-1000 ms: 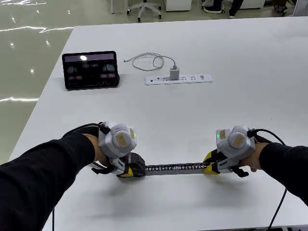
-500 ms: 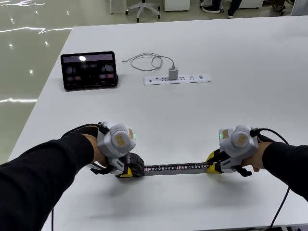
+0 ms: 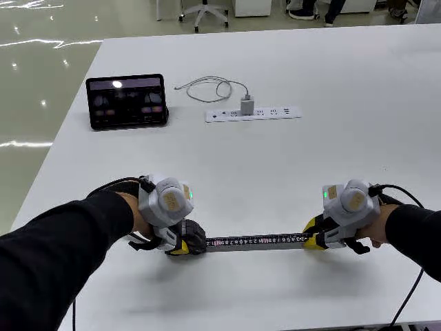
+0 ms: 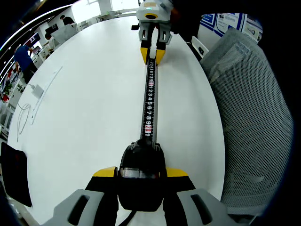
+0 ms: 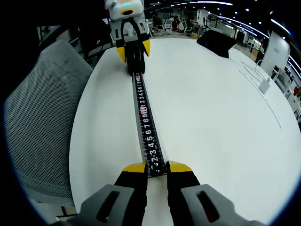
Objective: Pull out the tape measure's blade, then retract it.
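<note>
My left gripper is shut on the black tape measure case, held low on the white table near its front edge. The dark numbered blade runs flat along the table from the case to my right gripper, which is shut on the blade's tip. In the left gripper view the right gripper stands at the far end of the blade. In the right gripper view the left gripper with the case stands at the blade's far end.
A dark tablet stands propped at the back left of the table. A white power strip with a plugged charger and a looped cable lies behind the middle. A grey mesh chair is beside the table's front edge.
My right gripper has moved to the right with the blade's tip, drawing more blade out of the case. The left gripper and case have stayed nearly in place.
</note>
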Motion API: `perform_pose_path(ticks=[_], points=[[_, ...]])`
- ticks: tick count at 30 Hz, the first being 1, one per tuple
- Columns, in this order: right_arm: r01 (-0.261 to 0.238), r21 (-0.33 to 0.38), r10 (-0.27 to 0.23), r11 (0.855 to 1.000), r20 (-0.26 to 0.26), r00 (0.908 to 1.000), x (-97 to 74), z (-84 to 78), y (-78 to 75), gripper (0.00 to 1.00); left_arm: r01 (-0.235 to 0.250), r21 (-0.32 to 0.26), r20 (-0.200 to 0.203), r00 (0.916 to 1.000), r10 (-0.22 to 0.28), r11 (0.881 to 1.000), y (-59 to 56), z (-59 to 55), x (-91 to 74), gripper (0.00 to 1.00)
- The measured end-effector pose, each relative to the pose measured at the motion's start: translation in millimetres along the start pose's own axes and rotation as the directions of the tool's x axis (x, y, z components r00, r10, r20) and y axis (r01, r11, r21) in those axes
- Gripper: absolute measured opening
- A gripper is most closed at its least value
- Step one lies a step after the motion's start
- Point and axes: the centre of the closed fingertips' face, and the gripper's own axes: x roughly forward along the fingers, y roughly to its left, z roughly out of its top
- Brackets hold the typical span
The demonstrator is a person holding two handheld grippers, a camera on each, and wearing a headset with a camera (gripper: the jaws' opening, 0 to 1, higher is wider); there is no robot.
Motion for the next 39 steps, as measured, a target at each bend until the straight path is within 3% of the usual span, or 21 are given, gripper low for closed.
perform_pose_path(ticks=[18, 34, 39], points=[[0.007, 0.007, -0.007, 1.000, -0.017, 0.9998, -8.1, -13.3, -3.7, 0.11, -0.002, 0.000, 0.002, 1.0000, 0.002, 1.000, 0.3, 0.1, -0.3, 0.32], [0.008, 0.027, -0.007, 1.000, -0.027, 0.9996, -8.8, -12.3, -3.9, 0.11, -0.007, -0.002, 0.005, 1.0000, 0.007, 1.000, 0.4, 0.4, 0.0, 0.32], [-0.001, 0.015, 0.002, 1.000, -0.056, 0.9985, -7.4, -11.1, -3.1, 0.11, -0.005, -0.002, 0.004, 1.0000, 0.005, 1.000, 0.4, 1.0, 0.6, 0.32]])
